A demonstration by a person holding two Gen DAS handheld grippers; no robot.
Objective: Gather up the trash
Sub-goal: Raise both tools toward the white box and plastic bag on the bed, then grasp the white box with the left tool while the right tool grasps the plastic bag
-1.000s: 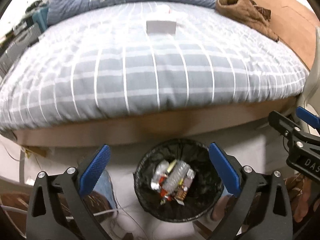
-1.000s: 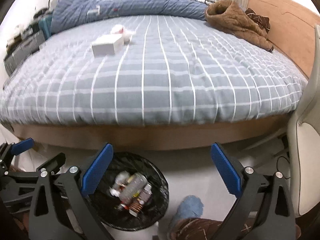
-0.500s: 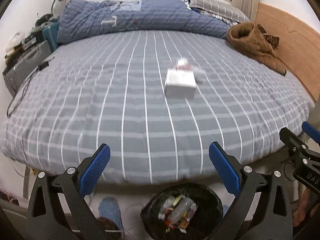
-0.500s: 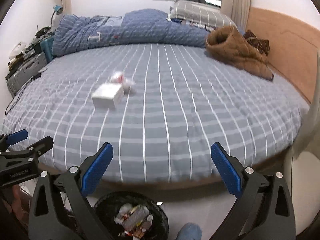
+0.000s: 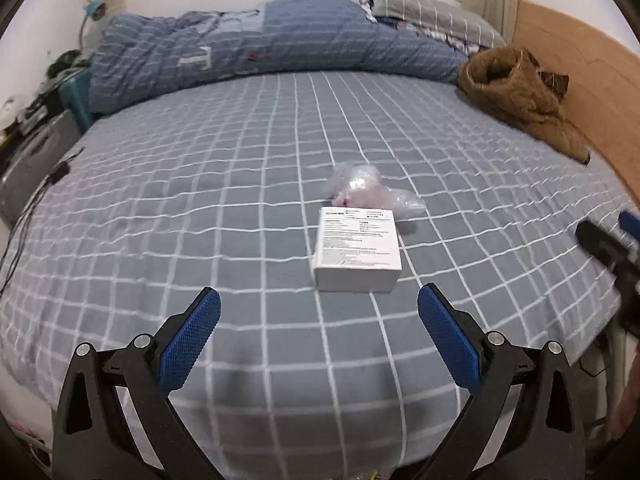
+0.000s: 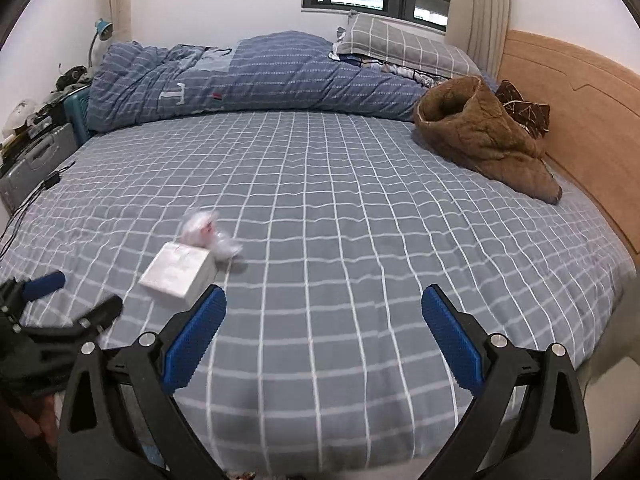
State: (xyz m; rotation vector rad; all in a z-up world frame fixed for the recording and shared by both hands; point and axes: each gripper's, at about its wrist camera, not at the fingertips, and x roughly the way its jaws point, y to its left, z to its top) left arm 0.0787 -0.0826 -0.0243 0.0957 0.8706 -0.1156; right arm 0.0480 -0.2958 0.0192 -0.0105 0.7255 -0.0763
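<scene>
A white cardboard box point(image 5: 357, 253) lies on the grey checked bed point(image 5: 200, 208), with a crumpled clear plastic wrapper point(image 5: 366, 190) just behind it. My left gripper point(image 5: 319, 338) is open and empty, a little short of the box and above the bed's near edge. In the right wrist view the box point(image 6: 179, 272) and the wrapper point(image 6: 208, 234) lie to the left. My right gripper point(image 6: 323, 340) is open and empty over bare bedding, to the right of the box. The left gripper point(image 6: 68, 300) shows at that view's left edge.
A rolled blue duvet point(image 6: 256, 76) and a grey pillow point(image 6: 400, 46) lie at the far side of the bed. A brown jacket point(image 6: 484, 140) lies by the wooden headboard point(image 6: 580, 120). A suitcase point(image 6: 32, 160) and clutter stand to the left.
Both grippers have risen from the black trash bin on the floor and moved forward over the bed. The bin has dropped out of view and the box is much closer.
</scene>
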